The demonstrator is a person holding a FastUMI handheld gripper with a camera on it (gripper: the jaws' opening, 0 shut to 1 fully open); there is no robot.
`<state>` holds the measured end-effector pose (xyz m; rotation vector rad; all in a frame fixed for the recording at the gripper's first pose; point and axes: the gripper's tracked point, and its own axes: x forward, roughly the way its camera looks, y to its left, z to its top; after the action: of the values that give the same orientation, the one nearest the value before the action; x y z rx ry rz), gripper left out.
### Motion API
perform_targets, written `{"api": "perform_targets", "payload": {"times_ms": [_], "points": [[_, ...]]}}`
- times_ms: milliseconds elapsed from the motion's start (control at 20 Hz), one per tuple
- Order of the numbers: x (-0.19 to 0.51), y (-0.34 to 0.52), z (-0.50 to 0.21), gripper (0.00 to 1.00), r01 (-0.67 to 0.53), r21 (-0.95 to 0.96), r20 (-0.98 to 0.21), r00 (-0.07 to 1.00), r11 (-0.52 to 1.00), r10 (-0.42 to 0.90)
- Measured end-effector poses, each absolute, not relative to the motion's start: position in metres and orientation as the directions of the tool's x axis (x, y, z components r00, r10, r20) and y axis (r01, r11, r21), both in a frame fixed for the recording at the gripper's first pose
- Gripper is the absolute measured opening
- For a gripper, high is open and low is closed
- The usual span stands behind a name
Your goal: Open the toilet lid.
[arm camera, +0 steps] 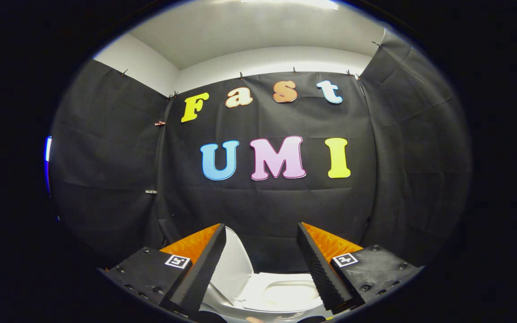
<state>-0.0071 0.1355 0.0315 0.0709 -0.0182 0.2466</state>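
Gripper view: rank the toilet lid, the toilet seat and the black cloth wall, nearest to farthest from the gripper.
From the open gripper:
1. Toilet lid, raised upright, beside one finger.
2. Toilet seat, lying flat between the fingers, low; close to the lid's distance, so the order is uncertain.
3. Black cloth wall, well beyond both.

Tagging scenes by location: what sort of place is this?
Likely a mock bathroom in a recording booth: a white toilet with its lid raised, black cloth walls behind. The gripper is open, holding nothing.

tool (260, 233) open, toilet lid (236, 264) raised beyond
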Motion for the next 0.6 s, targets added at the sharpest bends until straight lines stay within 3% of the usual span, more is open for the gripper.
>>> {"api": "perform_targets", "payload": {"times_ms": [600], "points": [[-0.0093, 0.1354, 0.0309, 0.99, -0.247, 0.066, 0.030, 0.969, 0.967, 0.246]]}}
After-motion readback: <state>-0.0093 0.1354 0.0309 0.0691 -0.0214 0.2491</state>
